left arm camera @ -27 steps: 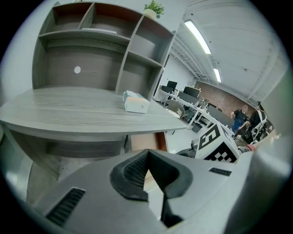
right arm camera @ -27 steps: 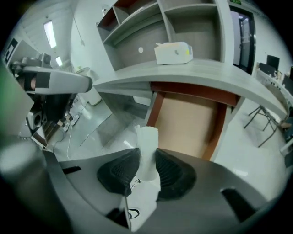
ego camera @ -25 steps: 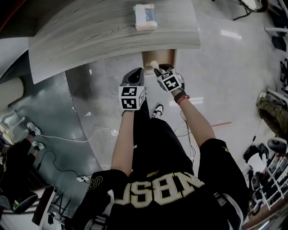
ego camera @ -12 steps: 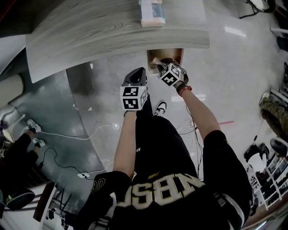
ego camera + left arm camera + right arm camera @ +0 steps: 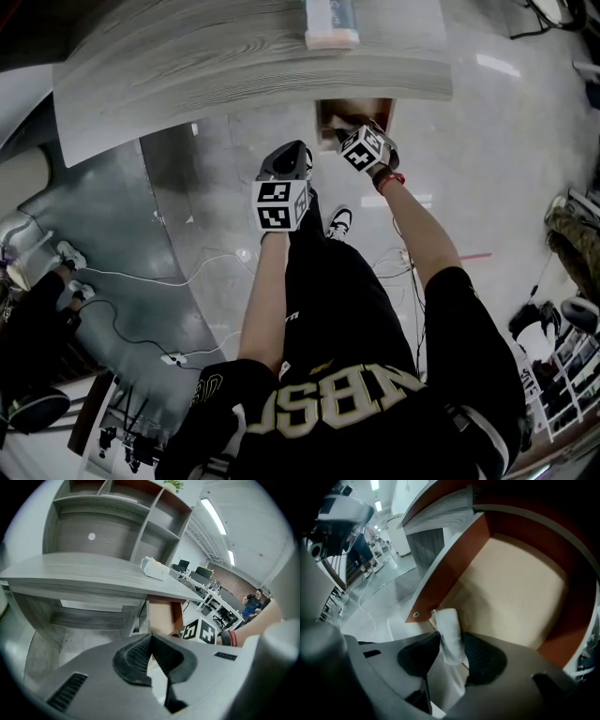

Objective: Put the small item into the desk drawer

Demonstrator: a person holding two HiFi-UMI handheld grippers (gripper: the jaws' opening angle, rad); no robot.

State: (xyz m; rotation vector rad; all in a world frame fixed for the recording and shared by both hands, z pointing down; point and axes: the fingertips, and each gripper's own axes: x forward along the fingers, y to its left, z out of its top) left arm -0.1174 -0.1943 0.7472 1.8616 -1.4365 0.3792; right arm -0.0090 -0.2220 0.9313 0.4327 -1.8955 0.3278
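The desk drawer point(image 5: 326, 116) stands pulled out under the grey wooden desk top point(image 5: 234, 66). Its pale floor point(image 5: 511, 588) with red-brown walls fills the right gripper view. My right gripper point(image 5: 345, 132) reaches over the drawer's front edge. A small white rolled item point(image 5: 449, 634) stands upright between its pads, which still touch it while the jaws are opening. My left gripper point(image 5: 296, 150) hangs left of the drawer, shut with nothing in it; its pads point(image 5: 140, 656) meet at the tip. The drawer point(image 5: 161, 618) also shows in the left gripper view.
A tissue box point(image 5: 330, 23) lies on the desk above the drawer. Open shelves point(image 5: 117, 522) rise behind the desk. White cables and a power strip point(image 5: 173, 358) lie on the floor at left. Another person's legs point(image 5: 37, 319) are at the far left.
My right gripper has moved forward from in front of the drawer to over its front edge. The left gripper has shifted slightly forward.
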